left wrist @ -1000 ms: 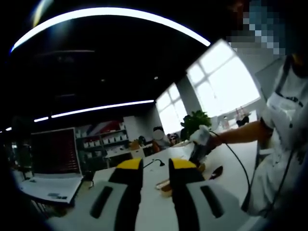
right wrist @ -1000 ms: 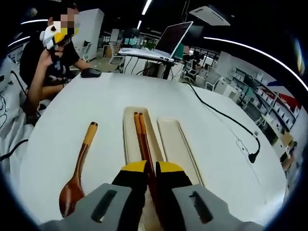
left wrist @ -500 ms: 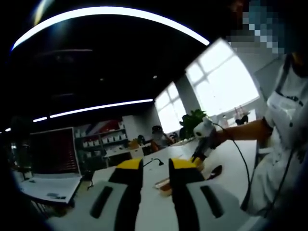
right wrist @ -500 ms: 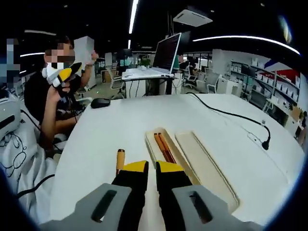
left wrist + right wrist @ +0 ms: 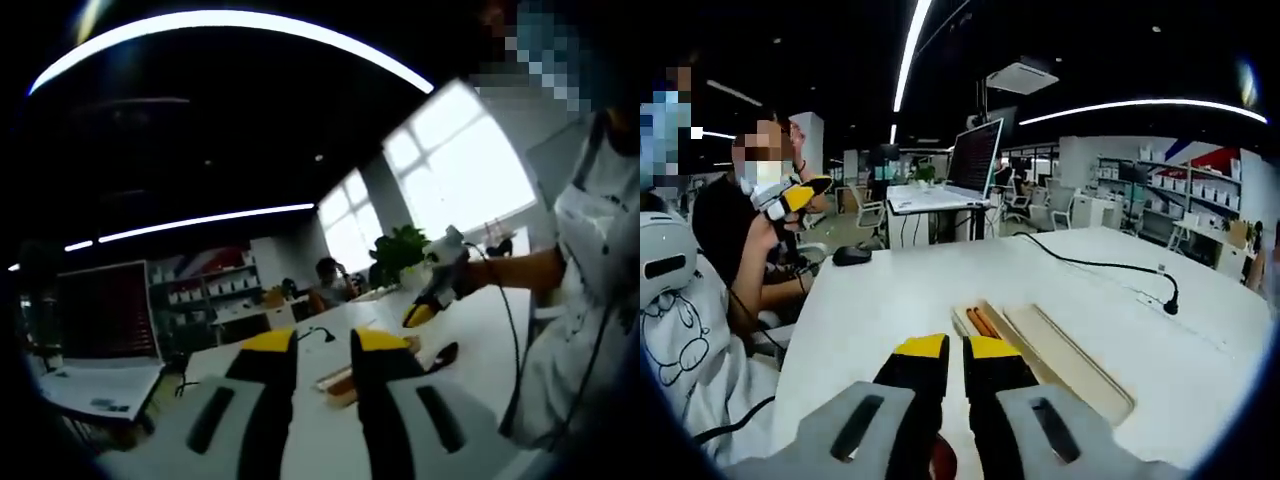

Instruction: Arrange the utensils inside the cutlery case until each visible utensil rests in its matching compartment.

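Meanwhile, the right gripper [image 5: 946,348] hangs above the white surface [image 5: 890,300] with its yellow-tipped jaws nearly together and nothing caught between them. Just ahead of those jaws lies the cream cutlery case [image 5: 1060,355], its two long compartments side by side; a pair of reddish-brown chopsticks [image 5: 983,322] lies in the compartment nearer the gripper, while the other compartment is bare. A brown spoon [image 5: 940,458] peeks out below the jaws, mostly hidden, on the surface beside the case. A black cable [image 5: 1095,266] runs toward the far edge, and a computer mouse [image 5: 852,256] sits near a seated person. The left gripper [image 5: 324,342] is raised and pointed across the room, jaws slightly apart and gripping nothing; beyond it the case [image 5: 345,385] and spoon [image 5: 444,356] show dimly on the surface.
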`<state>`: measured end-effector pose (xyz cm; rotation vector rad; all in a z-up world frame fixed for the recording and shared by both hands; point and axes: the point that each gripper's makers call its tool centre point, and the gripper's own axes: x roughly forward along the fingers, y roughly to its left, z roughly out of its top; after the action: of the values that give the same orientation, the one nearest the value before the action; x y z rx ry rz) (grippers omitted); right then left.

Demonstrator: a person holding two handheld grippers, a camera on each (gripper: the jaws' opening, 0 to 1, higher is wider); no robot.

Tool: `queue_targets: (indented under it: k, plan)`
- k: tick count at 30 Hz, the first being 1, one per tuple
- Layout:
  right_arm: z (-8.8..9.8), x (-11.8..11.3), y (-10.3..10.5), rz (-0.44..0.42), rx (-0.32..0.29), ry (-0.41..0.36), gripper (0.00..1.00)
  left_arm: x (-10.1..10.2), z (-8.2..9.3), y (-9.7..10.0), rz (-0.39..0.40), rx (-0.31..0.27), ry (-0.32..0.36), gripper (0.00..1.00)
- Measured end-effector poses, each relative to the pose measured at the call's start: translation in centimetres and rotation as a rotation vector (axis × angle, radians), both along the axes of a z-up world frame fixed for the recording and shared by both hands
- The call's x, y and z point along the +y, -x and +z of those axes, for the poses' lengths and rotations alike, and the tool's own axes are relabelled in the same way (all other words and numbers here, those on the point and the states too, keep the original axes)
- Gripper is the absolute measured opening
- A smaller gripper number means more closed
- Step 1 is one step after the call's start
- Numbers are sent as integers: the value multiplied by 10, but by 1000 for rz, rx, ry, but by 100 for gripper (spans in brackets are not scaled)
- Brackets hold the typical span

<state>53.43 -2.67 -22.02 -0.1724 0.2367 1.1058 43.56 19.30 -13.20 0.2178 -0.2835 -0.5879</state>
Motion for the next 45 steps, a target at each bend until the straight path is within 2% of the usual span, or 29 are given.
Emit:
queue_targets:
  k: [5, 12, 15, 21, 25, 28, 31, 33, 36, 40, 43, 45]
  plan:
    - [4, -2, 7, -27, 9, -52, 4, 1, 0, 2, -3, -2, 2, 22]
    - [-1, -3, 11, -55, 25, -51, 4, 9, 1, 2, -8, 1, 45, 22]
    - [-1, -1, 13, -56, 21, -56, 4, 4, -2, -2, -20, 15, 55, 22]
    - [-7, 4, 16, -50, 25, -48, 4, -10, -6, 0, -29, 17, 17, 22]
    - [1, 8, 20, -68, 33, -80, 4, -12, -13, -8, -28, 38, 15, 22]
    - [7, 9, 24, -75, 4, -69, 4, -14, -18, -10, -36, 57, 16, 22]
    - [18, 12, 22, -95, -17, -101, 4, -16, -20, -9, -44, 59, 8, 22]
    - [20, 16, 27, -79, -21, -100, 4, -16, -20, -8, -44, 59, 11, 22]
    - [10, 18, 33, -68, -21, -57, 4, -17, -19, -1, -46, 54, 0, 22]
    - [-3, 13, 43, -61, -2, -28, 0, -11, -7, 11, -37, 10, 9, 22]
    - [-9, 7, 43, -67, 16, -30, 5, -6, -6, 10, -21, 6, 11, 22]
    - [-18, 1, 43, -66, 30, 4, 5, -3, -6, 10, -13, 7, 12, 22]
